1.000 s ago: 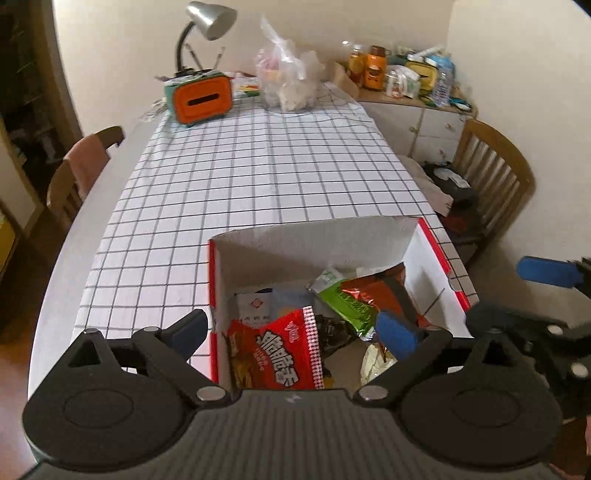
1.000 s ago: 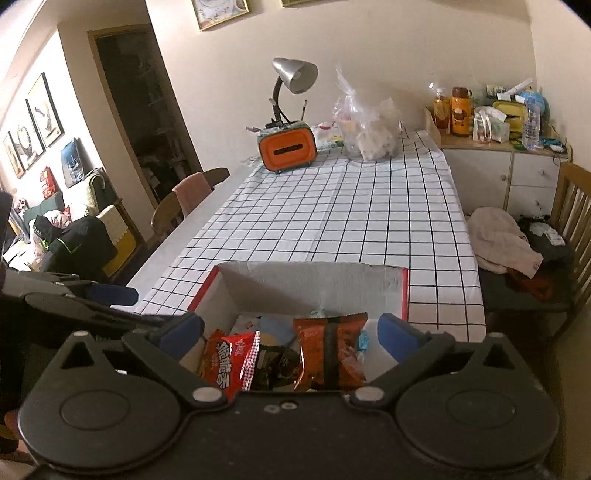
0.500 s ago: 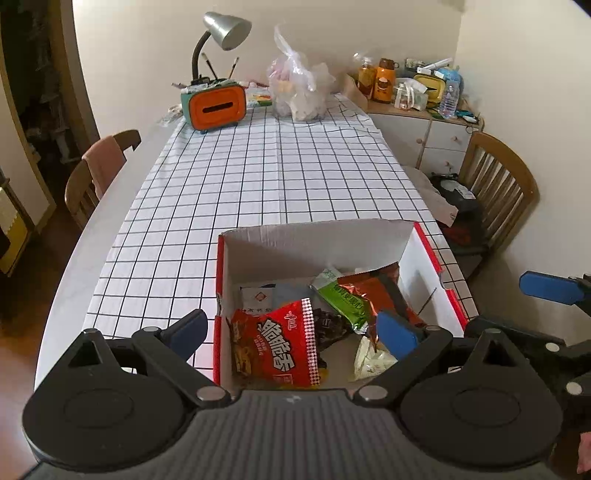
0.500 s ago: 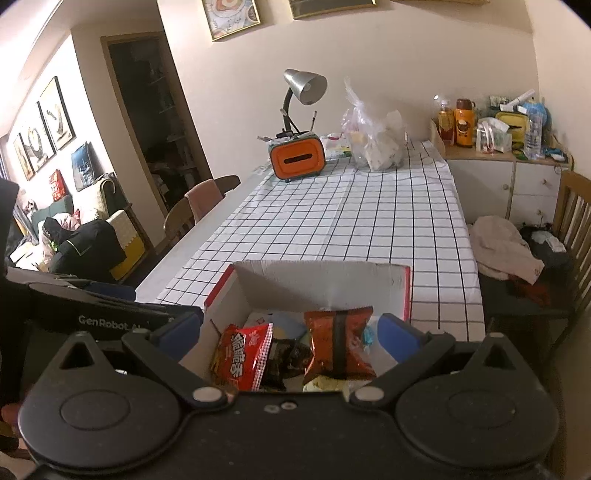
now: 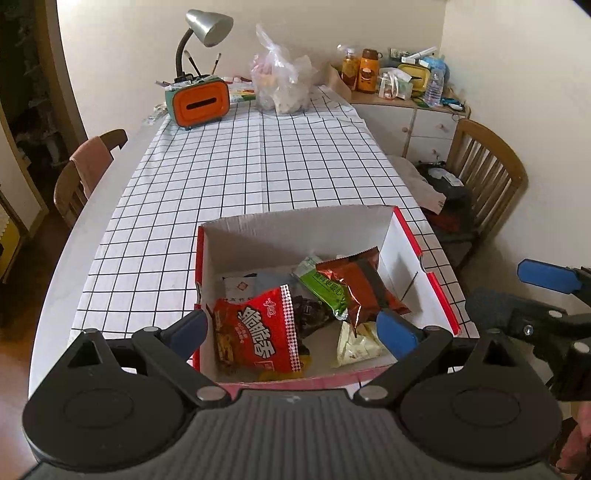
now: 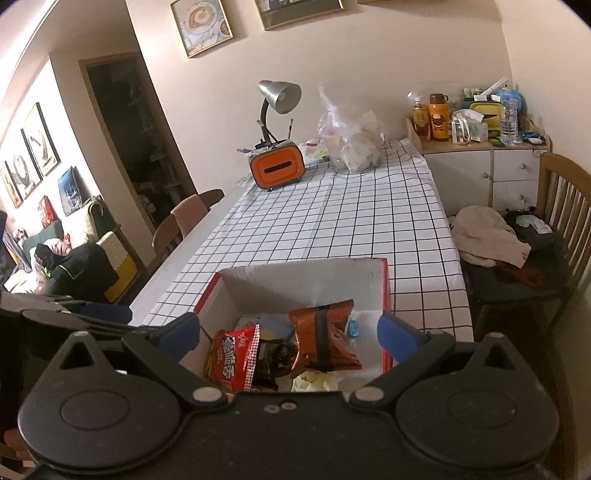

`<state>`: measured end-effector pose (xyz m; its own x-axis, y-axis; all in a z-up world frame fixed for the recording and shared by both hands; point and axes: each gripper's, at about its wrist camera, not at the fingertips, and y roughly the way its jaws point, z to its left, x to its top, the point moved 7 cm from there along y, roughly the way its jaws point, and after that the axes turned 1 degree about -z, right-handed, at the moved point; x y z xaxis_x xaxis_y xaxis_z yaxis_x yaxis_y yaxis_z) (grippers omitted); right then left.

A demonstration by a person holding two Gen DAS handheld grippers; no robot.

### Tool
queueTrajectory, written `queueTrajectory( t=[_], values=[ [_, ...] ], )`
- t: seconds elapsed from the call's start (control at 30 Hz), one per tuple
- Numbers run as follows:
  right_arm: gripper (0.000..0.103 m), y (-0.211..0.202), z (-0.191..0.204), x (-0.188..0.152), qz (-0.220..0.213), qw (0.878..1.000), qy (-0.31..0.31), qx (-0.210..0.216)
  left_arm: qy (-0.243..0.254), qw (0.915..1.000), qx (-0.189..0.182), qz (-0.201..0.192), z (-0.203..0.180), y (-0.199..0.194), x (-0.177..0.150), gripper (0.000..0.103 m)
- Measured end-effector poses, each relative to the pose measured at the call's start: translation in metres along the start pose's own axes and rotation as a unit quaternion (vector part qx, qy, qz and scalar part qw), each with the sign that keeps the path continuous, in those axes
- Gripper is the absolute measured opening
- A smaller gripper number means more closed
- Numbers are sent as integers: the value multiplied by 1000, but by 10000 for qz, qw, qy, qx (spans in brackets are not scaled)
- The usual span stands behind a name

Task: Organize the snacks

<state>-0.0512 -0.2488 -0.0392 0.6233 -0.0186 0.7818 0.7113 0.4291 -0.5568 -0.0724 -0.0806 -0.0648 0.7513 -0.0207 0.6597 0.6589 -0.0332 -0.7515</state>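
A red and white cardboard box (image 5: 295, 229) stands open at the near end of the checked table, also in the right wrist view (image 6: 303, 280). It holds several snack packs: a red noodle bag (image 5: 258, 332), a green pack (image 5: 325, 290), an orange-brown bag (image 5: 360, 288) and a pale yellow pack (image 5: 356, 343). The red bag (image 6: 232, 354) and the orange-brown bag (image 6: 325, 343) also show in the right wrist view. My left gripper (image 5: 293, 330) is open and empty above the box's near edge. My right gripper (image 6: 290, 332) is open and empty too, and appears at the right (image 5: 543, 277).
An orange tissue box (image 5: 199, 101), a desk lamp (image 5: 207, 26) and a clear plastic bag (image 5: 282, 85) stand at the table's far end. Wooden chairs stand at the left (image 5: 85, 170) and right (image 5: 484, 166). A cluttered cabinet (image 5: 406, 110) is at the far right.
Both grippers have drawn back and up from the box, so it looks smaller and lower in both views. The snacks have not moved.
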Motion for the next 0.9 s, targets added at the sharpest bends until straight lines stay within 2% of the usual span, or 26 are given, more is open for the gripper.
queueTrajectory(
  t=[0.9],
  values=[
    [103,-3,2,-2,-15,9998,-93,-188,13,9998,-179,6,-6,3,-2,99]
  ],
)
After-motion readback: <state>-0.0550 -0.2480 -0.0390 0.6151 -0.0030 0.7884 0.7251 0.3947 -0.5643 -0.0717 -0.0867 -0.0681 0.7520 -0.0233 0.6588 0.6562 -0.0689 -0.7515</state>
